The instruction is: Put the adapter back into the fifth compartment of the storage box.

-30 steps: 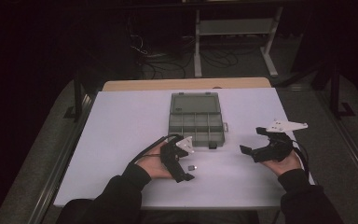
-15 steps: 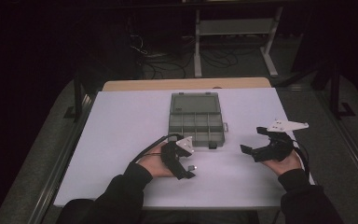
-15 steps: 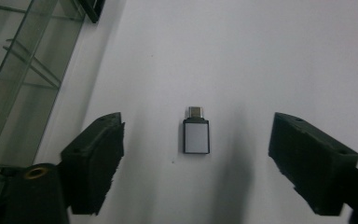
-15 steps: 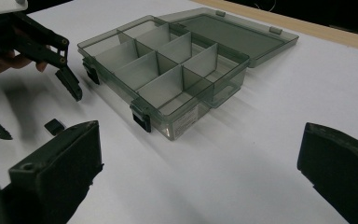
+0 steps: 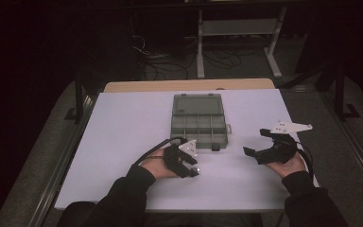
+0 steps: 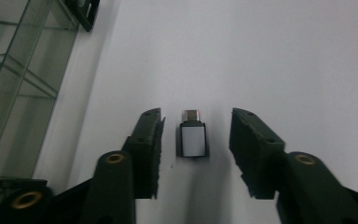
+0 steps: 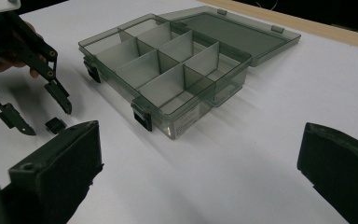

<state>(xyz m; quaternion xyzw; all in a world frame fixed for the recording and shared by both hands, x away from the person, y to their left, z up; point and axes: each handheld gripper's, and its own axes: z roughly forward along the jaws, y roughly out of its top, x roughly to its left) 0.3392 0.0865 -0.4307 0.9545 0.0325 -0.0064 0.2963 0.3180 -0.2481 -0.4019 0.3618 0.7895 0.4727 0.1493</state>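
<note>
A small black adapter (image 6: 194, 139) with a silver face and a metal plug lies on the white table (image 5: 123, 132). My left gripper (image 6: 196, 116) stands over it with a jaw on each side. Its jaws have just been closing on the adapter, but a gap remains on both sides, so it is open. In the right gripper view the left gripper (image 7: 46, 120) and the adapter (image 7: 55, 124) appear at the left. My right gripper (image 5: 254, 142) rests at the table's right, open wide and holding nothing.
A clear grey compartment box (image 5: 199, 124) sits mid-table with its lid folded flat behind it and its cells bare (image 7: 168, 70). It lies just beyond the left gripper. The table's front edge runs close under both forearms.
The left gripper's jaws have drawn in around the adapter. Both hands stay where they were.
</note>
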